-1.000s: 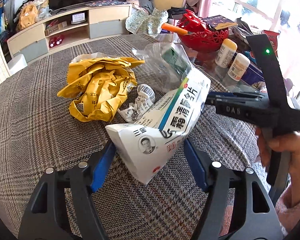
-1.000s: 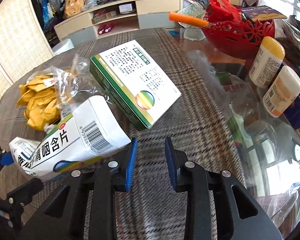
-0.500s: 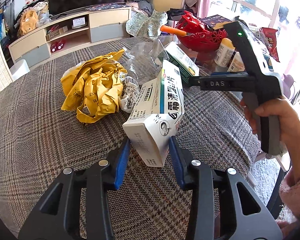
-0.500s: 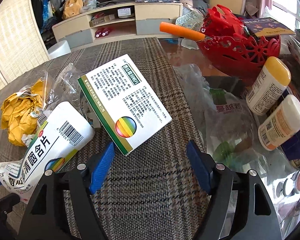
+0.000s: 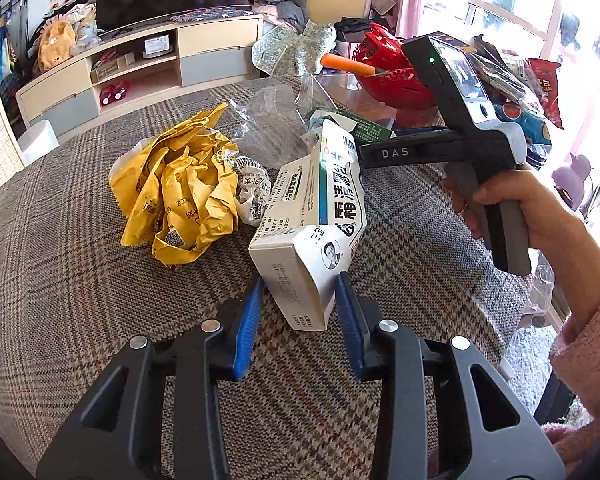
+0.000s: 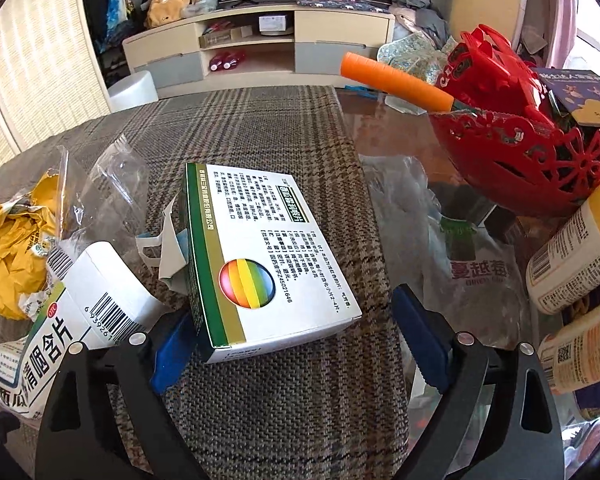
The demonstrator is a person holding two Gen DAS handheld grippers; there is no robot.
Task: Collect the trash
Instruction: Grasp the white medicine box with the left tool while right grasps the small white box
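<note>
A white medicine box (image 5: 312,216) lies end-on between the blue pads of my left gripper (image 5: 300,280). The jaws are closing and both pads press its sides. The same box shows in the right wrist view at the lower left (image 6: 80,308). A green-and-white box (image 6: 260,248) lies flat on the checked cloth between the jaws of my right gripper (image 6: 292,308). Those jaws are opening: the left pad is at the box's edge, the right pad stands clear of it. Crumpled yellow wrapping (image 5: 184,196), a clear plastic bag (image 5: 268,128) and balled white paper (image 5: 252,188) lie just beyond.
A red openwork basket (image 6: 532,160) with an orange handle (image 6: 396,84) sticking out stands on the glass tabletop (image 6: 384,128) at the right. Two white bottles (image 6: 572,248) and a printed plastic bag (image 6: 472,264) lie near it. A person's hand (image 5: 512,200) holds the right gripper.
My left gripper has closed onto the white box, which has turned end-on toward it. The right gripper has opened wide and moved over so that the green-and-white box lies between its jaws.
</note>
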